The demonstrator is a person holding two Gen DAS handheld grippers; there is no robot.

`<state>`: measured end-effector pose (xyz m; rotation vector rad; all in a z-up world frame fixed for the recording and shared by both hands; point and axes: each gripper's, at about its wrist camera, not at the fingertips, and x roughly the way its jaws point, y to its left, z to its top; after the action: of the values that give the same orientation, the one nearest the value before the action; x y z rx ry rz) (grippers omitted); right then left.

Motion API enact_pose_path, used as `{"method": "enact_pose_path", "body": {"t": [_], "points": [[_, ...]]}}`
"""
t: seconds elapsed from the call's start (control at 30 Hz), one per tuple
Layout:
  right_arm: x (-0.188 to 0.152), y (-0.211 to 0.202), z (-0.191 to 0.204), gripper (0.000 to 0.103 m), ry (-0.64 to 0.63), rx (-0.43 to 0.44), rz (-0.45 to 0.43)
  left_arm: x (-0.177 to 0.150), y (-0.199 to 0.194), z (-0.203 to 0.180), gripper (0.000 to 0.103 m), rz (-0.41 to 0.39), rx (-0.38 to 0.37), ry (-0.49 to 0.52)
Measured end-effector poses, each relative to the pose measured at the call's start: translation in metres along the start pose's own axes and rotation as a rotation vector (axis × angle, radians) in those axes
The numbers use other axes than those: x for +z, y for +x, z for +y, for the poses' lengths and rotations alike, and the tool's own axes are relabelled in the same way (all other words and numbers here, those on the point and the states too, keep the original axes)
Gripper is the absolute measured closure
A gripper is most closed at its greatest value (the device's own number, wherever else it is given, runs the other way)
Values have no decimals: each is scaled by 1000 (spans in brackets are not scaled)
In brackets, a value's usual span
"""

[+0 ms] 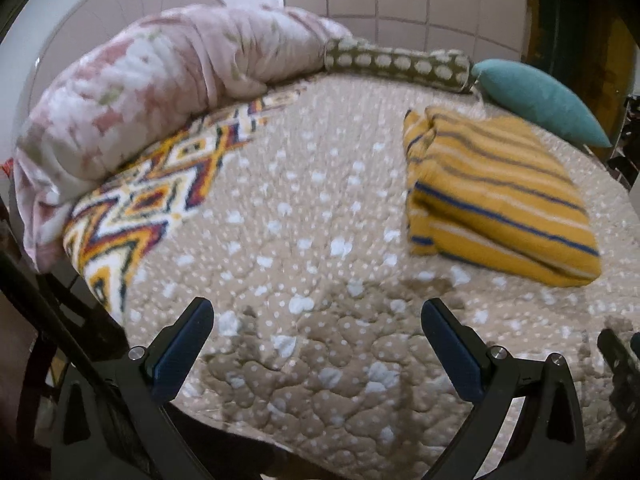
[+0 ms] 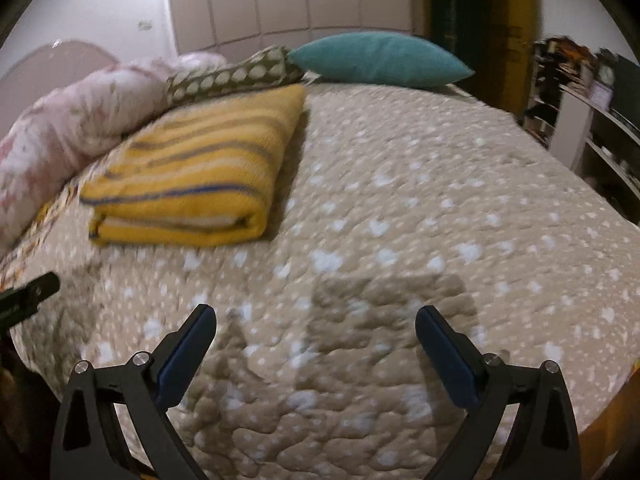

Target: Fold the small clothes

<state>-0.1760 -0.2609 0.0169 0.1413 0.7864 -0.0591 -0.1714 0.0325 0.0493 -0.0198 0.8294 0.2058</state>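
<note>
Yellow striped garment (image 1: pixel 496 196) lies folded on bed quilt (image 1: pixel 312 208), apparently parked aside. Left hand-held gripper (image 1: pixel 318 316) and right hand-held gripper (image 2: pixel 316 320) spread wide, empty, likely between garments.

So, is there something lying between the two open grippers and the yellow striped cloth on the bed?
Nothing visible. Only bare dotted quilt lies between the left gripper, the right gripper and the folded yellow striped cloth. The pillows sit behind it.
</note>
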Motion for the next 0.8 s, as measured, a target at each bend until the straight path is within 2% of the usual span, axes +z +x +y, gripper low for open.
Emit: {"method": "enact_pose_path", "body": {"t": [0.1, 0.23, 0.33, 0.4, 0.57, 0.67, 0.73, 0.8], "points": [[6, -8, -6, 2, 38, 4, -12, 1, -13, -5, 0, -24, 31, 31], [8, -15, -1, 4, 20, 15, -16, -4, -19, -10, 0, -5, 6, 55], [7, -17, 11, 11, -37, 14, -28, -11, -18, -15, 0, 16, -7, 73], [14, -17, 20, 21, -74, 32, -33, -14, -17, -18, 0, 26, -8, 81], [51, -8, 37, 23, -89, 118, -58, -19, -14, -20, 0, 56, -26, 76], [75, 13, 51, 23, -113, 122, -73, -20, -16, -22, 0, 54, -29, 93], [83, 36, 60, 23, -130, 122, -34, -21, -18, -24, 0, 51, -32, 99], [78, 70, 66, 23, -133, 132, 100, -22, -20, -25, 0, 46, -36, 104]]}}
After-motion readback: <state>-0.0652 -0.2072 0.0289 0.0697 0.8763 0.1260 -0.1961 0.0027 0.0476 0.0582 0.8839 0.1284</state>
